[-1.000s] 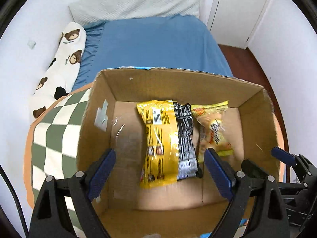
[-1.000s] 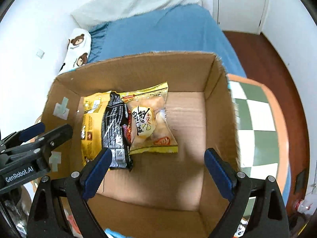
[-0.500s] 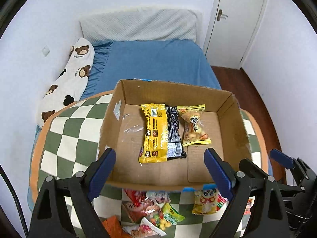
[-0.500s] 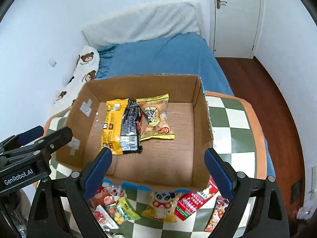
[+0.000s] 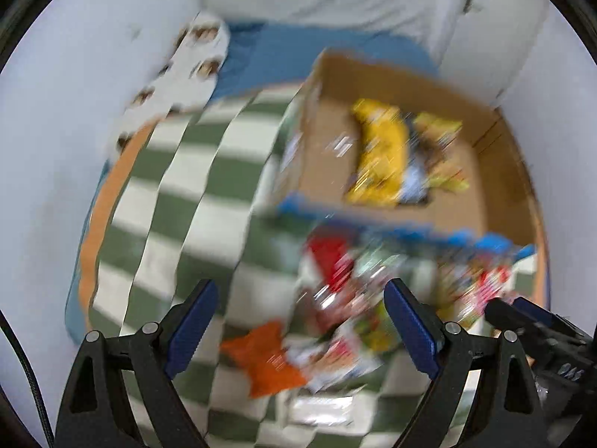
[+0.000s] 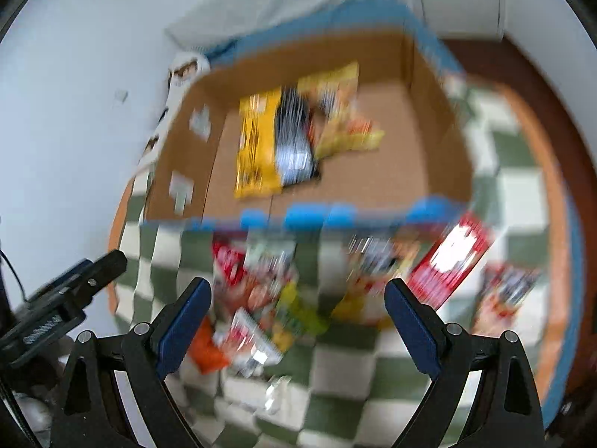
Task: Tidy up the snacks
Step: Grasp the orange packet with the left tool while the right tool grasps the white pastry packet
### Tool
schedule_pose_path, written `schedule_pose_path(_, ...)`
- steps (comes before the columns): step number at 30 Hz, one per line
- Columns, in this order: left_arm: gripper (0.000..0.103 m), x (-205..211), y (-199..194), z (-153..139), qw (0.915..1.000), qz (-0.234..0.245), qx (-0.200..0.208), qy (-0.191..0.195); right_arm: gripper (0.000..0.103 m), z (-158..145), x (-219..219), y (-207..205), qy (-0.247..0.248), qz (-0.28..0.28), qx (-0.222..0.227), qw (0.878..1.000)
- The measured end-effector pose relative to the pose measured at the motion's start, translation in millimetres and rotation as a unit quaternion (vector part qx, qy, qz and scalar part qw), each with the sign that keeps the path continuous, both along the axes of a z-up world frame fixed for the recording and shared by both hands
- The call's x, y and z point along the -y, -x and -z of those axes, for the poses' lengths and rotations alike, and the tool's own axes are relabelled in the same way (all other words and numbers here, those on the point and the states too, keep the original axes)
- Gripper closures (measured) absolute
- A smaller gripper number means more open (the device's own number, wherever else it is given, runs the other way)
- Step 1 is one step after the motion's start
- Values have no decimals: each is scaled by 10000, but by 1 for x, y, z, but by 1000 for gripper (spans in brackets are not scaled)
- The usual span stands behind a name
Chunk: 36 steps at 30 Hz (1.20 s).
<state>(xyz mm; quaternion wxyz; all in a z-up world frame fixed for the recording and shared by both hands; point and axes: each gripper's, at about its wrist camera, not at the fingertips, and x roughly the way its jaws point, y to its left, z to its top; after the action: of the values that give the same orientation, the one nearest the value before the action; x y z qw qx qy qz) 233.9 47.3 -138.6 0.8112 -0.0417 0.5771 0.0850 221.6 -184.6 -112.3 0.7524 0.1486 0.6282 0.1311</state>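
While both the left gripper point(image 5: 300, 321) and right gripper point(image 6: 296, 317) gape wide and empty, the packets point(image 6: 261, 298) before the box point(image 6: 429, 156) look light, crinkly, slippery; pinch an edge.

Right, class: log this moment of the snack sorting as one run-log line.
left gripper: open, empty | right gripper: open, empty | cardboard box: three packets inside | loose snacks: on checkered cloth before box | views: motion-blurred

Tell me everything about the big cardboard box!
The cardboard box is brown, open on top, with blue along its near rim and pale tape patches on its left wall. It sits on the green-and-white checkered cloth. Inside, side by side, lie a yellow packet, a black one and another yellow one. Neither gripper touches it. The pictures are blurry.
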Motion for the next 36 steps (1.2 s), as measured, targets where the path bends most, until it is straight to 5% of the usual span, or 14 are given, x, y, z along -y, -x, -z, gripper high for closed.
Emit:
schedule_pose_path(9, 12, -76, 53, 97, 9878, -990, -1197, 133, 7, 91, -84, 27, -149, -669, -1209, 9903)
schedule_pose_path(13, 12, -92, 66, 122, 9788, -1360, -1429, 548, 8, 130, -91, 39, -794, 69, -2156, 9732)
schedule_pose_path(19, 12, -100, 74, 142, 9713, -1595, -1590, 763, 8, 181, -95, 54, -1412, 1396, -3290, 9232)
schedule_pose_path(24, 12, -101, 73, 146, 9716, -1578, -1579, 782, 41, 195, -91, 54, -1251, 1743, -3240, 9214)
schedule_pose_path(31, 12, -79, 53, 162, 9724, -1151, -1726, 1072, 44, 166, -93, 44, -242, -135, -2678, 9631)
schedule_pose_path(34, 12, -66, 43, 175, 9658, -1136, -1878, 1381, 44, 152, -96, 45, 618, -1177, -2325, 9635)
schedule_pose_path(36, 16, -59, 32, 182, 9652, -1175, -1895, 1365, 44, 148, -100, 48, 1209, -1832, -2109, 9525)
